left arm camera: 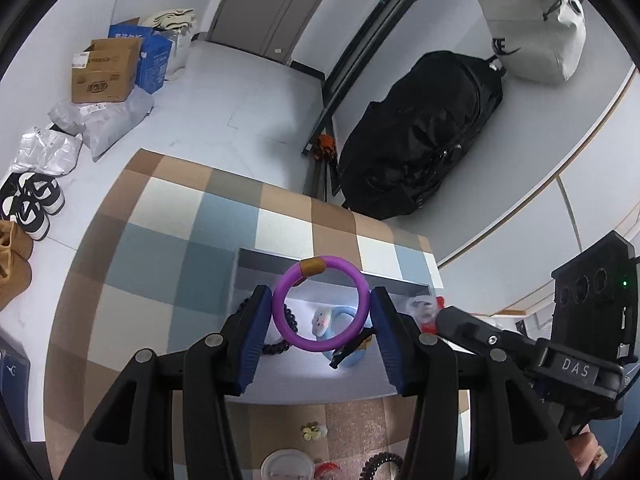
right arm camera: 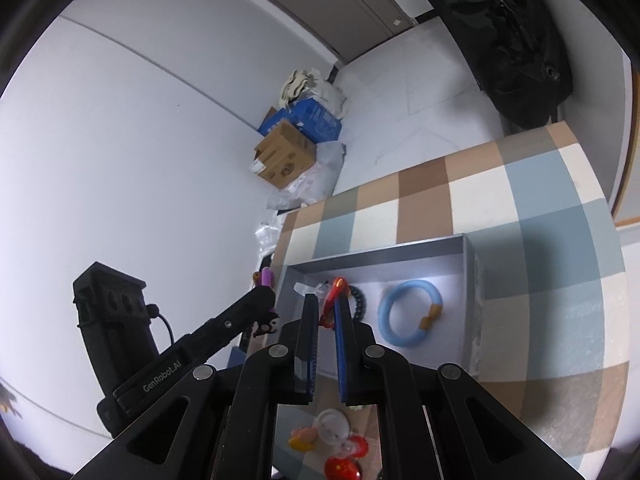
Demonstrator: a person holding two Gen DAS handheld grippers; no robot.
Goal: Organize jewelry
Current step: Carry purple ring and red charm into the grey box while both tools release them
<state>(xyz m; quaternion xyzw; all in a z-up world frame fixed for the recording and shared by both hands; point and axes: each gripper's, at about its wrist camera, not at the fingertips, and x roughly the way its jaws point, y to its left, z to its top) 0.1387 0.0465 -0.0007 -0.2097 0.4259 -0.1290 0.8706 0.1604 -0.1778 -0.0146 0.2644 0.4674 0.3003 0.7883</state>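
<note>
My left gripper (left arm camera: 320, 304) is shut on a purple bangle (left arm camera: 320, 306) with a tan band, held upright above the grey tray (left arm camera: 320, 258). In the tray lie a blue bangle (right arm camera: 410, 312), a black beaded bracelet (right arm camera: 360, 300) and a small clear packet (right arm camera: 310, 288). My right gripper (right arm camera: 326, 300) is shut on a red hair clip (right arm camera: 332, 300) and holds it over the tray's left part. In the right wrist view the left gripper (right arm camera: 266, 286) shows beside the tray's left wall with the purple bangle (right arm camera: 266, 276).
The tray sits on a checked tablecloth (left arm camera: 160, 248). Near the front edge lie a yellow flower clip (left arm camera: 312, 432), a white disc (right arm camera: 332, 424), red pieces (right arm camera: 342, 468) and a dark coiled hair tie (left arm camera: 380, 464). A black bag (left arm camera: 420, 132) and boxes (left arm camera: 106, 70) stand on the floor.
</note>
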